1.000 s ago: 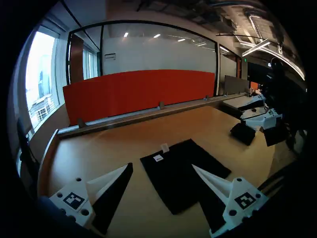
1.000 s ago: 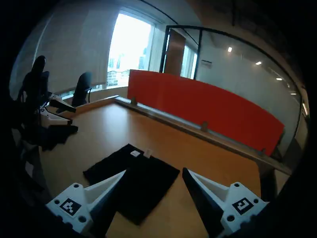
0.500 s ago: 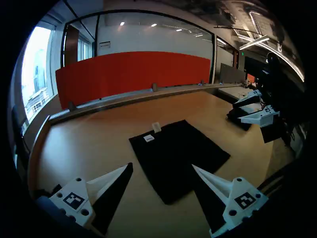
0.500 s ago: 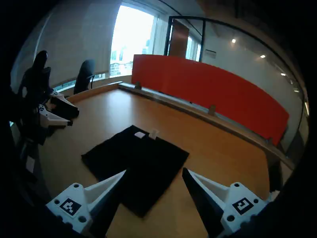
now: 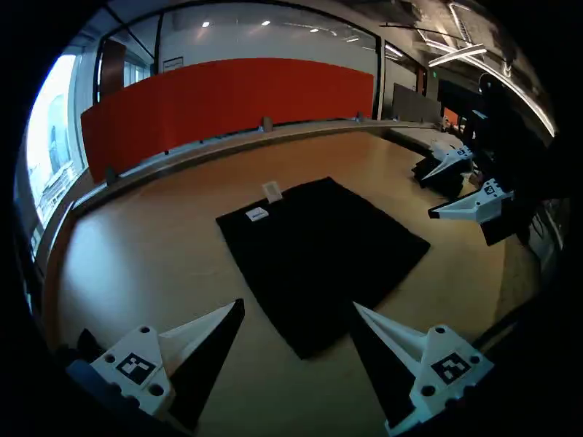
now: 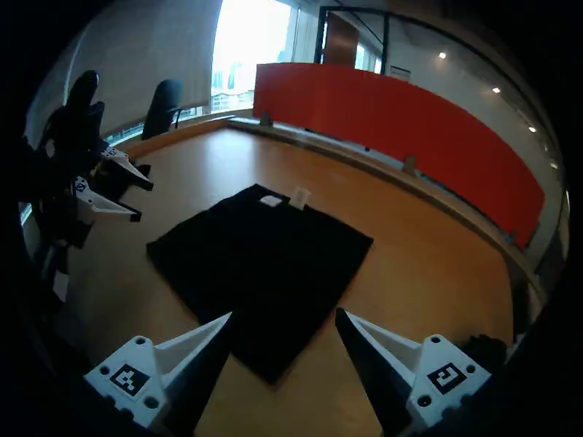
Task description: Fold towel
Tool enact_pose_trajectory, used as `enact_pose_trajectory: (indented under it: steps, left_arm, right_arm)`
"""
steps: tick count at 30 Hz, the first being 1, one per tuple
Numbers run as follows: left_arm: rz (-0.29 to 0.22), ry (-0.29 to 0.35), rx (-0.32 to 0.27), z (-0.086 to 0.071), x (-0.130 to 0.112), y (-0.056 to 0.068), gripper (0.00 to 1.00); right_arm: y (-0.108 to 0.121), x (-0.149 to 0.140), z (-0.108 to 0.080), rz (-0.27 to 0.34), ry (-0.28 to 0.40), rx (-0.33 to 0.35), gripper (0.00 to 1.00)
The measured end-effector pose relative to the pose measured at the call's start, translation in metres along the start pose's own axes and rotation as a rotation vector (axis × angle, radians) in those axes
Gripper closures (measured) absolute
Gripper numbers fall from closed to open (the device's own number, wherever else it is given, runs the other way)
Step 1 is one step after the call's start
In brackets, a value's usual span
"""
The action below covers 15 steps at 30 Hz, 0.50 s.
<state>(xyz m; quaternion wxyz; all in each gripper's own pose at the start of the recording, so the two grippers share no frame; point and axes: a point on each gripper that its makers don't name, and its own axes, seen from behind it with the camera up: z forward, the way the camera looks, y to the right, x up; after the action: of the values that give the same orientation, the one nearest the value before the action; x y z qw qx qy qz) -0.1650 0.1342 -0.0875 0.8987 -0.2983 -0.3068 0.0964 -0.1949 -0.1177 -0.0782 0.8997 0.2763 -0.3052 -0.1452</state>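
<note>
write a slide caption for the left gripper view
Left gripper, jaws open, facing a flat black rectangular towel on a wooden table, right gripper beyond.

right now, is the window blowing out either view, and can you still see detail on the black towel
Left gripper view: the window at the edge is washed out, the towel is flat black with crisp edges, the fisheye bows the red partition. Right gripper view: the window is blown white, the towel shows no texture, only its white tags.

A black towel lies flat on the wooden table, its near corner between the spread fingers of the right gripper.
</note>
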Motion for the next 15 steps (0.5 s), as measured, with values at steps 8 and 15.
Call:
enact_pose_trajectory:
  steps: [8, 15]
  left_arm:
    - [0.010, -0.067, -0.025, 0.022, -0.029, 0.004, 0.01]
    - [0.016, -0.113, -0.037, 0.033, -0.046, 0.006, 0.01]
  right_arm:
    - [-0.010, -0.033, 0.014, -0.012, -0.067, 0.028, 0.00]
    - [-0.015, -0.055, 0.022, -0.007, -0.112, 0.052, 0.00]
